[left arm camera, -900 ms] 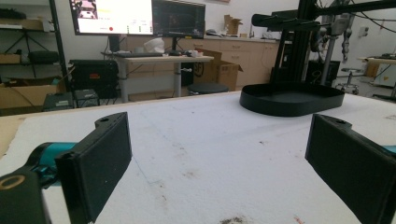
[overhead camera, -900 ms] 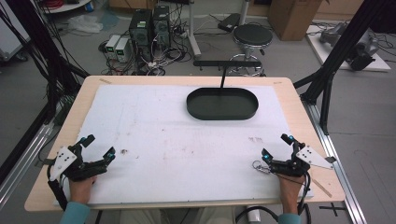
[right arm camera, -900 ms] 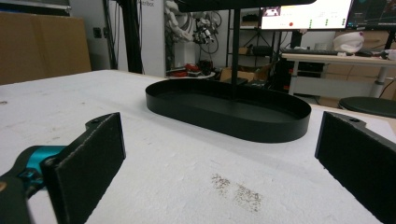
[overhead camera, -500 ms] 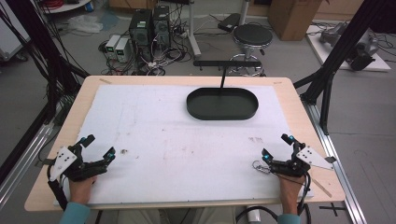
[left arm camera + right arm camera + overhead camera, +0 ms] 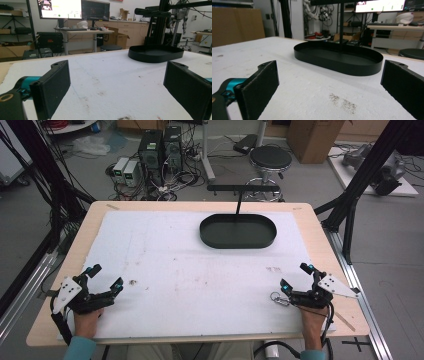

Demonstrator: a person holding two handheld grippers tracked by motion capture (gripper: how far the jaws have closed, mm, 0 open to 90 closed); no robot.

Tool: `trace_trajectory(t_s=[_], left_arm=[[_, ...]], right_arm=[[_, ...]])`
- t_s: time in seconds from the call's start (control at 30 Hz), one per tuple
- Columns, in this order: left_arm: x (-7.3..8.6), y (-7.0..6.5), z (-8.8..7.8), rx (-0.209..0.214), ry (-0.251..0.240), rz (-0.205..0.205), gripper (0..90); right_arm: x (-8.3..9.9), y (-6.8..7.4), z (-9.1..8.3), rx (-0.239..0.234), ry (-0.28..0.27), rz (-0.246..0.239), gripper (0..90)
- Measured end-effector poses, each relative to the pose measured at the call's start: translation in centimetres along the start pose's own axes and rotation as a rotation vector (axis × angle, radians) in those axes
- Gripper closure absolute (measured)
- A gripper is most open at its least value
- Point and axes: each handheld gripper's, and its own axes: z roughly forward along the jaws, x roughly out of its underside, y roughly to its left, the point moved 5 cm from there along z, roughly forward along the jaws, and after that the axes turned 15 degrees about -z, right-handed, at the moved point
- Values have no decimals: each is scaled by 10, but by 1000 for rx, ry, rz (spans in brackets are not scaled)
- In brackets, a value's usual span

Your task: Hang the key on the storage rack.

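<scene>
Nothing had shifted since a moment earlier: left gripper [image 5: 102,278] and right gripper [image 5: 296,276] rested empty, jaws spread, at the near table edge. Well beyond, the black tray [image 5: 238,231] looked rigid and light, best pinched by its rim.

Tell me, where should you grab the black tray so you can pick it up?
Probably pinch the black tray by its thin upright rim on the near long side, coming from above with one jaw inside and one outside. It lies flat on the white mat and looks too wide for a hand-held gripper to span.
</scene>
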Motion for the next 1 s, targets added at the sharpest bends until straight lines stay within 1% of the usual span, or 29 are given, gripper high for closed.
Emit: trace_trajectory(t_s=[0.03,0.07,0.1,0.13,0.17,0.2,0.27,0.33,0.4,0.43,0.47,0.5,0.53,0.57,0.6,0.63,0.67,0.7,0.73,0.77,0.8,0.83,0.87,0.9,0.93,0.97,1.0], left_arm=[[0,0,0,0,-1,0,75],[0,0,0,0,0,0,74],[0,0,0,1,-1,-1,74],[0,0,0,0,-2,0,75],[0,0,0,0,-2,0,74],[0,0,0,0,-3,0,75],[0,0,0,0,-1,0,74],[0,0,0,0,-1,0,74],[0,0,0,1,0,4,74],[0,0,0,1,-1,6,74],[0,0,0,1,0,6,74],[0,0,0,0,-1,3,74],[0,0,0,0,-1,0,75],[0,0,0,0,-1,1,74],[0,0,0,0,-1,1,75],[0,0,0,0,-1,0,75],[0,0,0,0,-3,0,74],[0,0,0,0,-2,1,74],[0,0,0,1,0,3,75],[0,0,0,1,0,3,75],[0,0,0,1,-1,4,74],[0,0,0,1,-1,4,75],[0,0,0,0,-1,4,75],[0,0,0,1,-1,4,74],[0,0,0,0,-1,2,74],[0,0,0,0,-3,0,74],[0,0,0,1,-2,0,74]], right_arm=[[-4,-1,1,-13,2,-20,9],[-7,0,1,-30,9,-23,9],[-10,0,0,-46,19,-36,9],[-13,1,0,-63,26,-36,9],[-18,0,0,-87,36,-49,9],[-21,0,1,-98,46,-60,9],[-27,0,1,-126,84,-60,8],[-31,0,3,-151,99,-73,9],[-35,2,5,-192,137,-81,9],[-35,2,5,-192,137,-81,9],[-37,3,8,-236,186,-109,9],[-37,3,8,-236,186,-109,9],[-37,5,11,-279,230,-134,9],[-37,7,12,-311,260,-153,9],[-37,8,13,-335,284,-161,9],[-37,8,13,-335,284,-161,9],[-36,9,16,-373,329,-176,9],[-36,9,16,-373,329,-176,9],[-34,11,18,-411,366,-181,9],[-34,11,18,-411,366,-181,9],[-33,12,20,-449,394,-183,9],[-33,12,20,-449,394,-183,9],[-32,13,21,-468,407,-185,9],[-29,14,23,-501,435,-196,9],[-29,14,23,-501,435,-196,9],[-26,15,24,-523,469,-200,9],[-26,15,24,-523,469,-200,9]])
